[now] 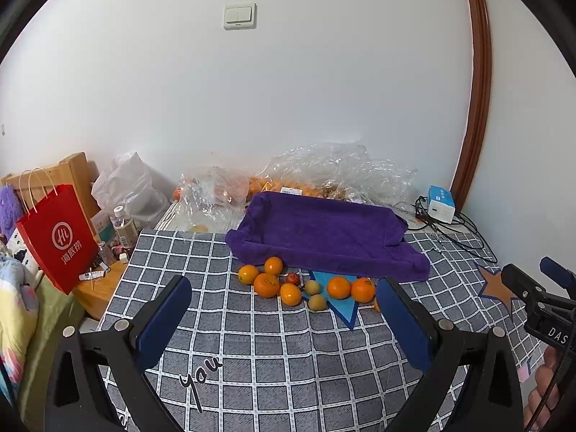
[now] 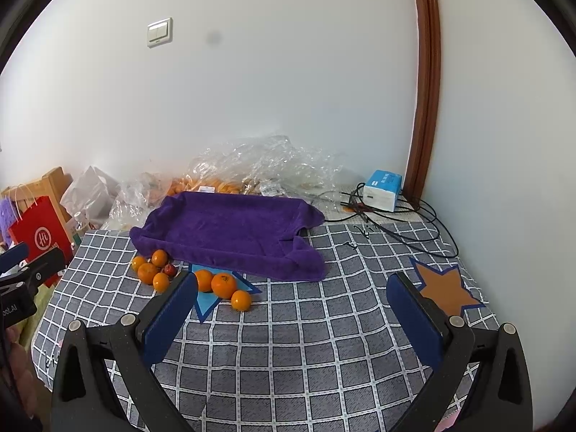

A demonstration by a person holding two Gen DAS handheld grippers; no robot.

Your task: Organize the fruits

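White wall behind, checked cloth (image 1: 273,360) over the table, purple towel-lined tray (image 1: 324,237) at the back, oranges (image 1: 266,285) with a few smaller fruits (image 1: 312,287) clustered just before its front edge, left tongs (image 1: 288,309) and right tongs (image 2: 291,306) both spread wide, gripping nothing.

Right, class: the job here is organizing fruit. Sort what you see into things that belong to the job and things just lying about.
Belongs to the job:
oranges
small red fruit
two small yellowish fruits
purple towel-lined tray
left claw and right claw, both open

Just lying about:
red paper bag
blue and white box
black cables
crumpled plastic bags
bottle
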